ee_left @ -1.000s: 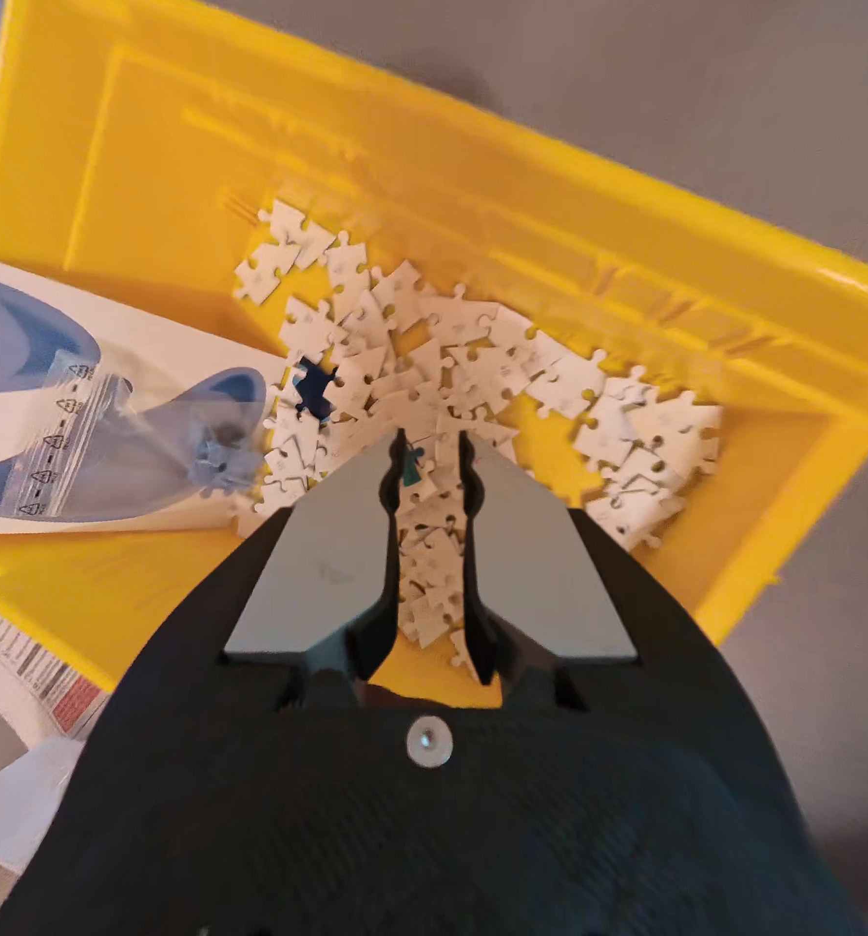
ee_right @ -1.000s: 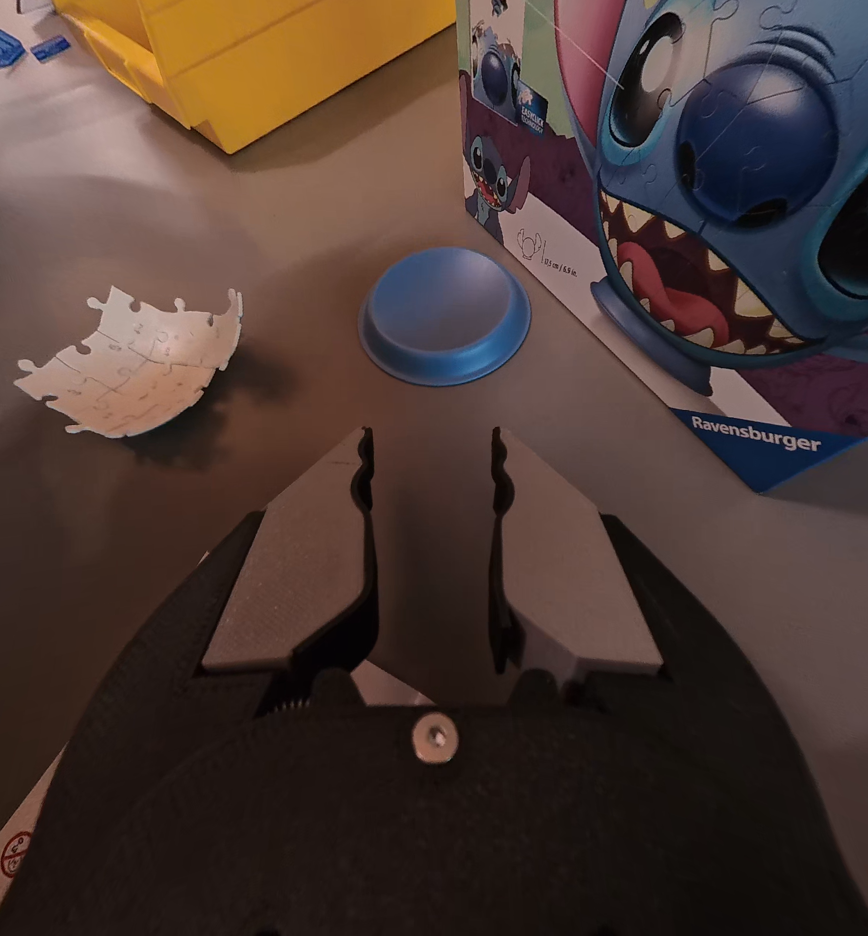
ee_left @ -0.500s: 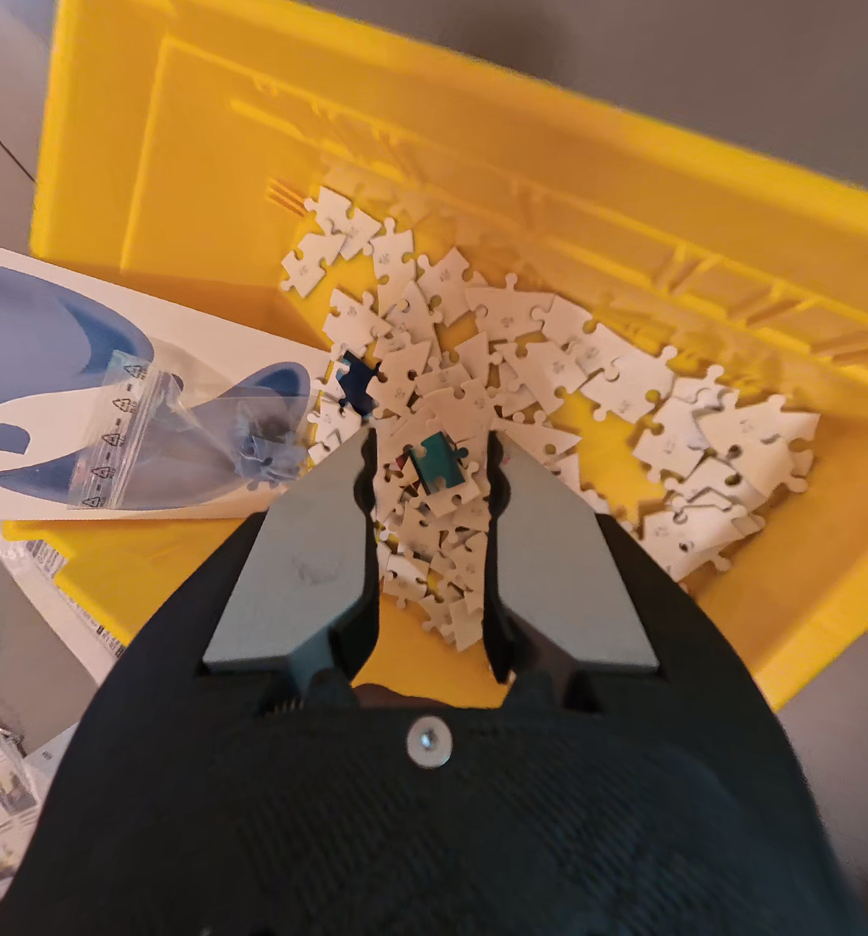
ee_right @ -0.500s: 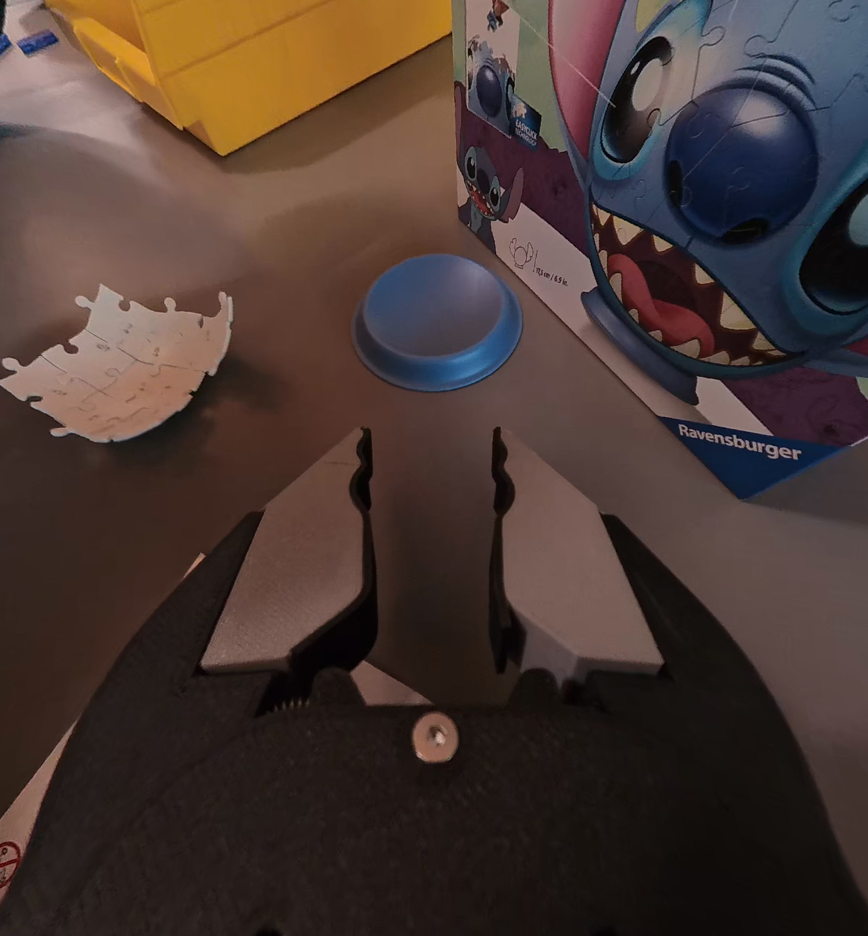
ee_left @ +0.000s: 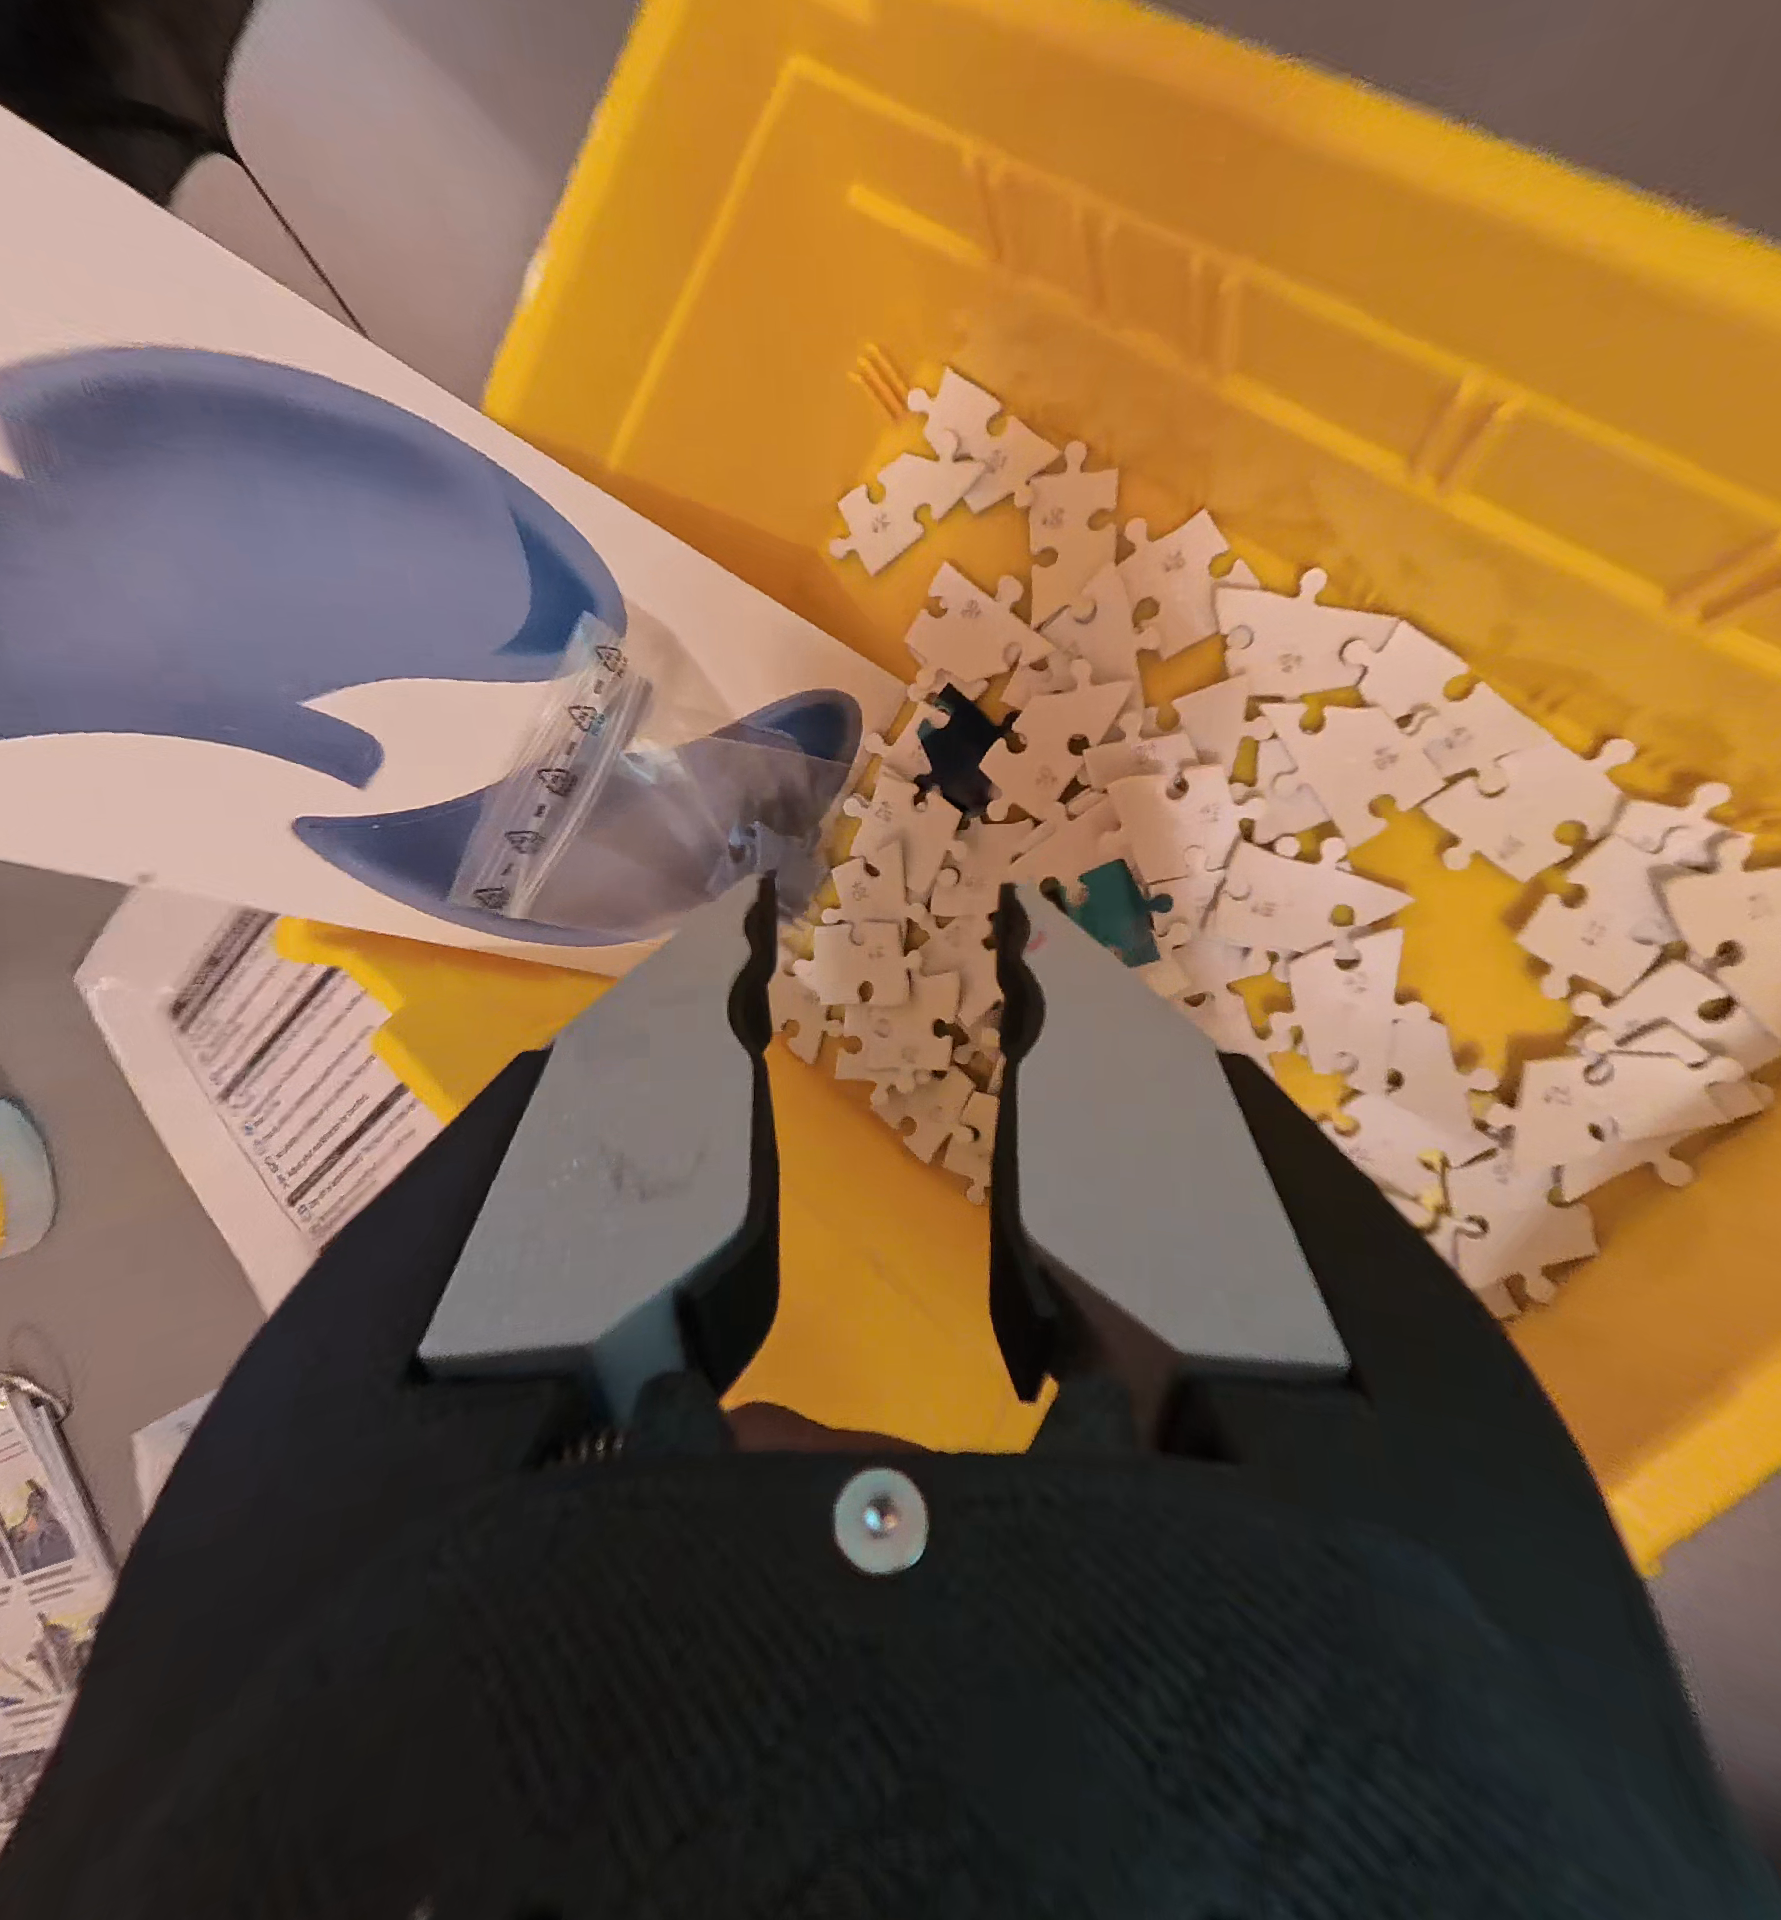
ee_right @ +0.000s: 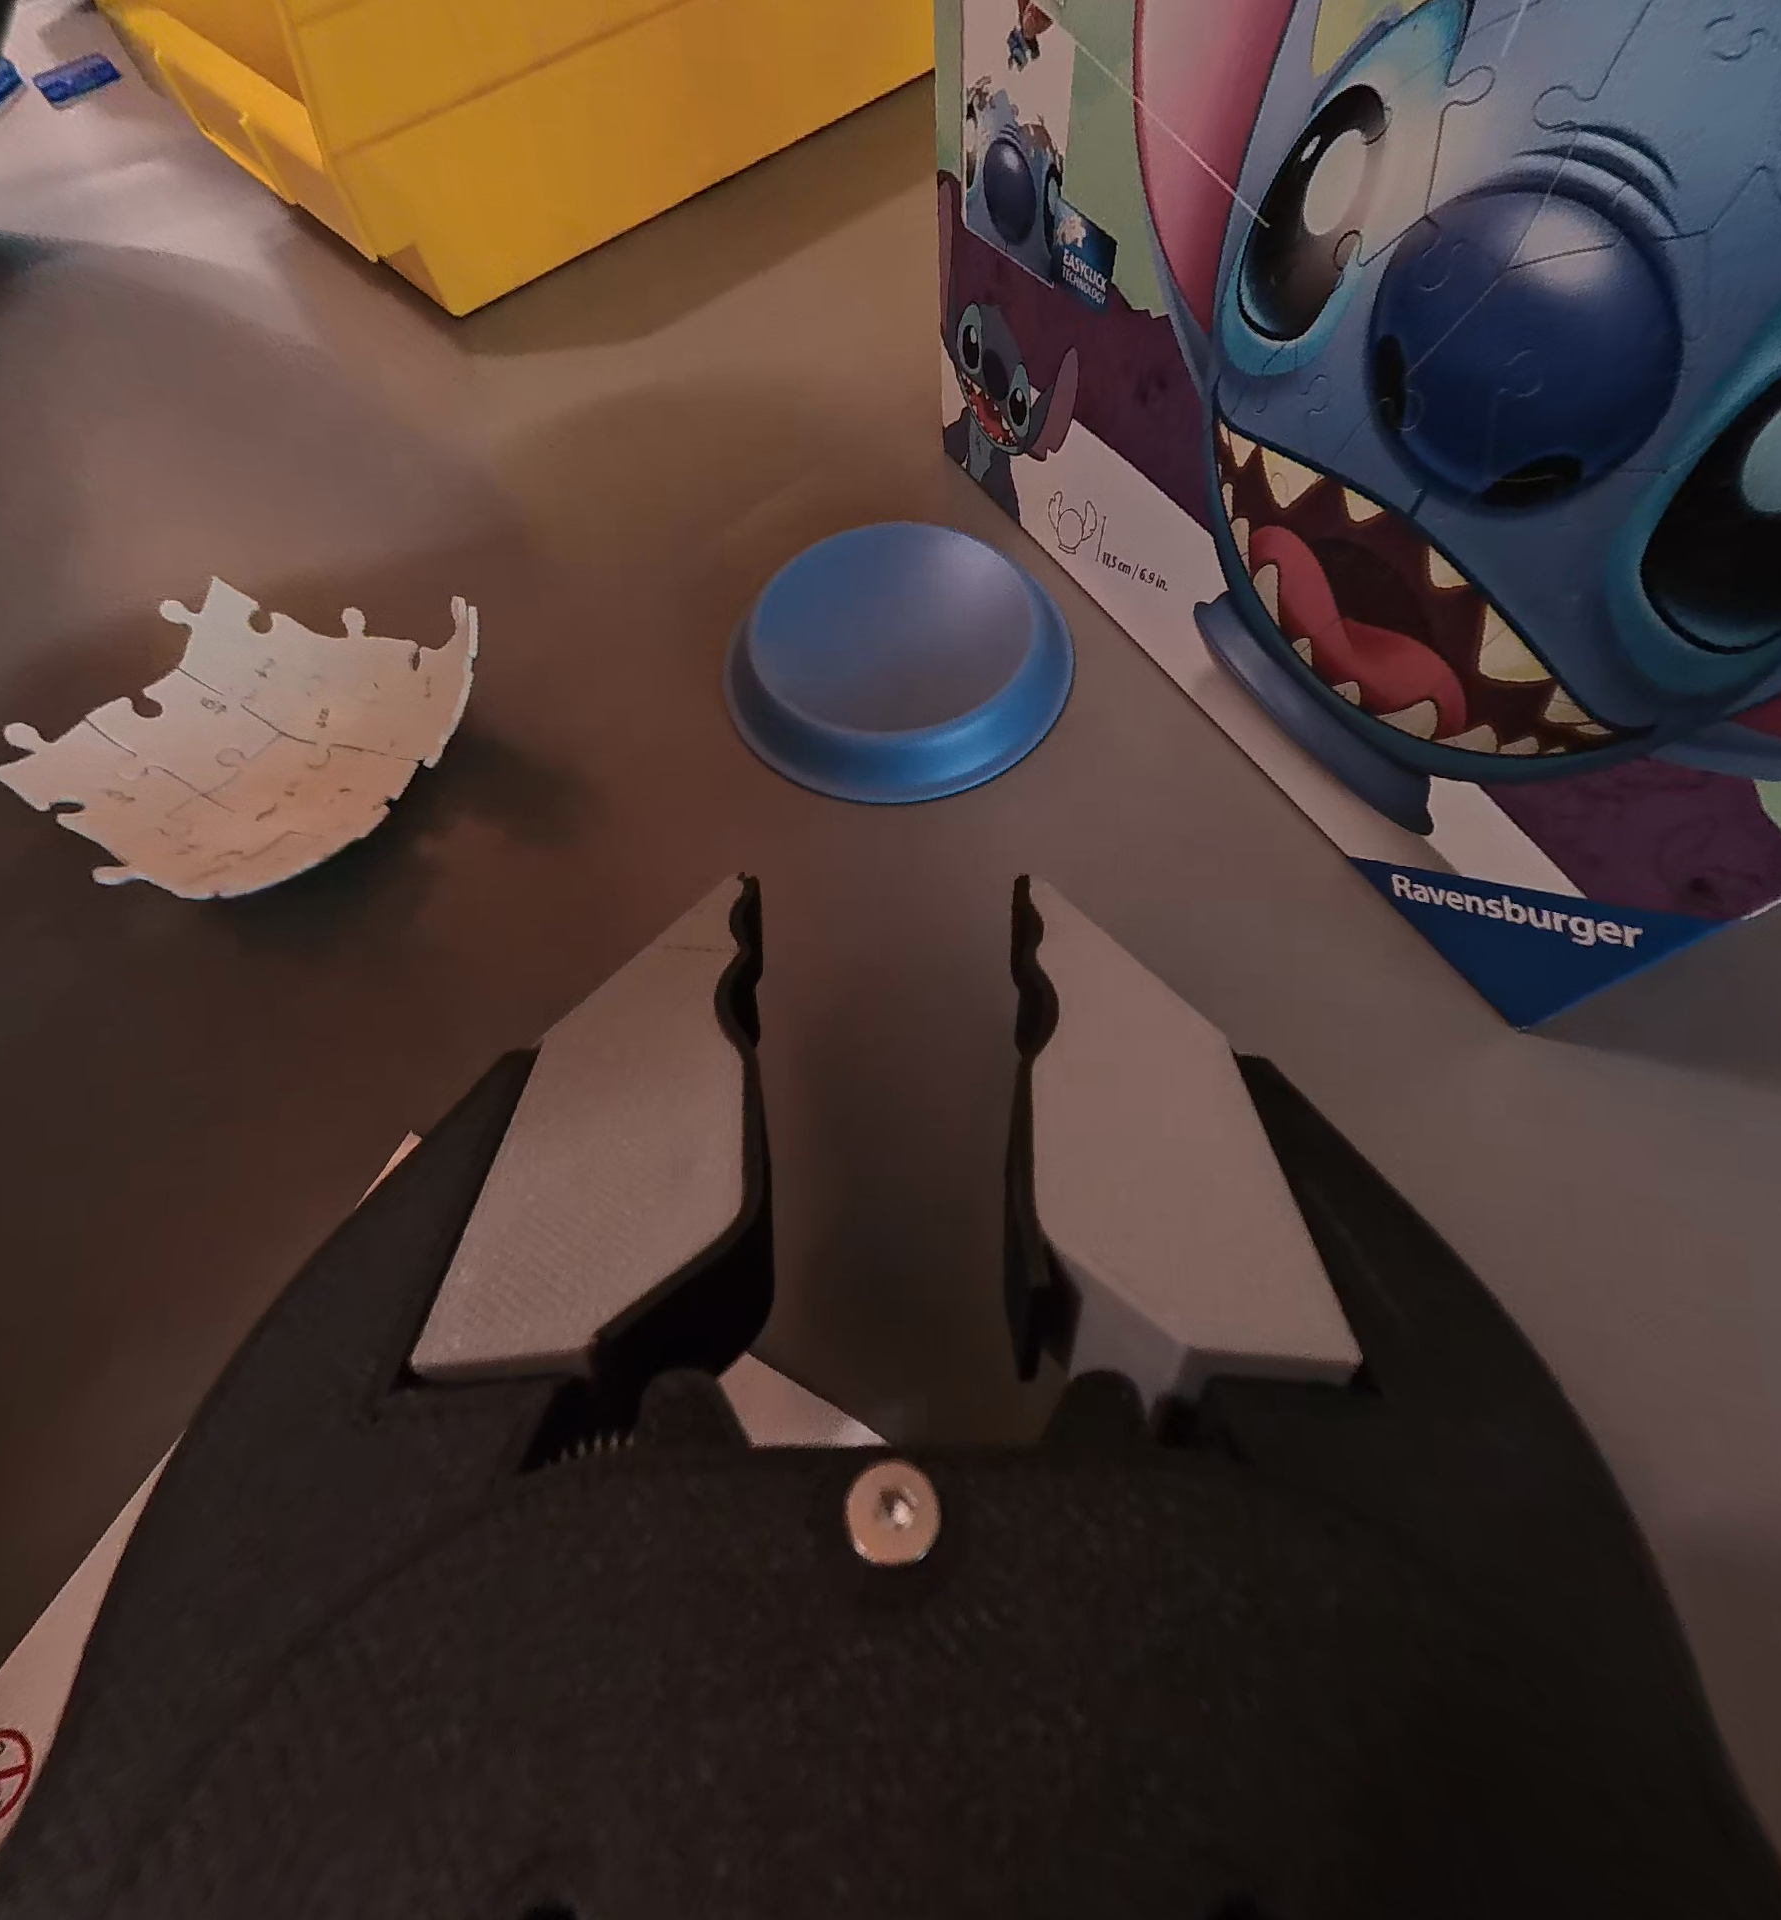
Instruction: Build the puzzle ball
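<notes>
- My left gripper [ee_left: 881,914], jaws apart and empty, hangs over loose puzzle pieces [ee_left: 1281,831] in the yellow bin [ee_left: 1177,260].
- Right gripper [ee_right: 886,904], jaws parted, waits above the counter [ee_right: 242,1091] near the curved assembled section [ee_right: 242,748].
- Best I isolate one edge piece and pinch flat.

Both grippers open, neither holding anything.

Left gripper [ee_left: 881,899]: jaws parted, grey fingers [ee_left: 616,1164] pointing down and forward, nothing clamped between the tips. Right gripper [ee_right: 886,899]: jaws parted to about the same gap, fingers [ee_right: 1166,1164] angled down and forward, tips clear of any surface, nothing between them.
</notes>
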Demonstrator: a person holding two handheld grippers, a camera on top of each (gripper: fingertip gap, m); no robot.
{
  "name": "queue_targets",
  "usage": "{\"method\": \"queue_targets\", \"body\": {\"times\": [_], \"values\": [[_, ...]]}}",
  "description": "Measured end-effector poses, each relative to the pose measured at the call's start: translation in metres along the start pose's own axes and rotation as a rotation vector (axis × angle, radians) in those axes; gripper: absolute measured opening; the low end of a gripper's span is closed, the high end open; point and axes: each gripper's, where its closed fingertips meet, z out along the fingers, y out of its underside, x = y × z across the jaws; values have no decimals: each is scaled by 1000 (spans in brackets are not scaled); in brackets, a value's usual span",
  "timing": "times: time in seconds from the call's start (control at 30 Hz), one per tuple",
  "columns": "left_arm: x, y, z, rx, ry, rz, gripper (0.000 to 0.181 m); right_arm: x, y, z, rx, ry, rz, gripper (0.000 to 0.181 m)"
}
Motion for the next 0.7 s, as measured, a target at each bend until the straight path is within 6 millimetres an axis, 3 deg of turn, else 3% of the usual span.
{"method": "queue_targets", "body": {"times": [0.13, 0.27, 0.4, 0.47, 0.57, 0.7], "values": [[1, 14, 17, -62, 54, 0, 41, 0, 1, 1, -10, 4, -2, 45], [-5, 23, 16, -82, 79, -17, 41, 1, 2, 2, -20, 11, -12, 45], [18, 46, 22, -191, 192, 33, 41, 3, 2, 2, -18, 12, -12, 45], [18, 60, 28, -280, 149, 103, 44, 3, 1, 1, -8, 12, -7, 45], [25, 59, 25, -277, 183, 104, 44, 4, -1, 0, 3, 13, -2, 45], [20, 54, 20, -266, 118, 118, 45, 4, -1, 0, 2, 13, -1, 46]]}}
